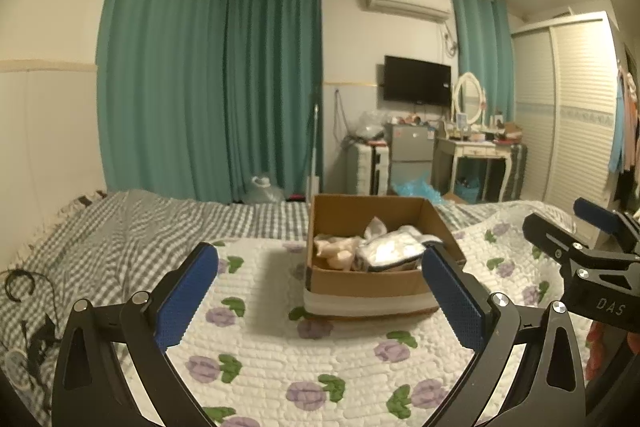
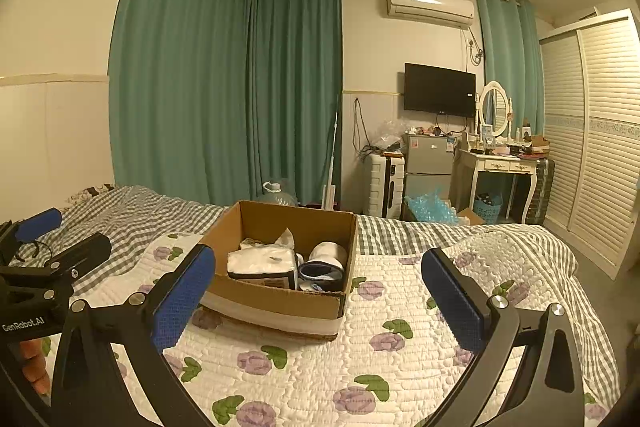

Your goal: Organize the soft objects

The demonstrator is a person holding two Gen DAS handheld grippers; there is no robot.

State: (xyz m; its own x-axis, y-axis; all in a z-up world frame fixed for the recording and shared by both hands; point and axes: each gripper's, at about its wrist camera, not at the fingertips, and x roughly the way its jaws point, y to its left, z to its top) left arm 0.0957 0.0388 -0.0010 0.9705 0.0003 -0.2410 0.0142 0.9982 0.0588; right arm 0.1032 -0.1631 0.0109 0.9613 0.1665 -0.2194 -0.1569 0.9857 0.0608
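Left tongs (image 1: 320,291): we see our blue pads spread wide with nothing between them, hovering over the quilt.
Right tongs (image 2: 318,293): ours are spread just as wide, holding nothing, also above the quilt.
Quilt (image 2: 360,359): white with purple flowers, lying on the bed under both tongs.
Cardboard box (image 2: 280,301): open at the top, resting on the quilt just beyond our tongs, a white band around its base.
Box contents: we count a white plastic-wrapped soft pack (image 2: 260,261) at the left in the right wrist view, a dark-rimmed rolled cloth (image 2: 322,273) touching it on the right, a white rounded item (image 2: 330,251) behind that, and pale peach cloth (image 1: 336,251) seen in the left wrist view.
Checked bedsheet (image 1: 132,223): grey and white, beyond the quilt.
Far side: teal curtains (image 2: 224,87), a small fridge (image 2: 428,163), a dressing counter (image 2: 500,163) with an oval mirror.
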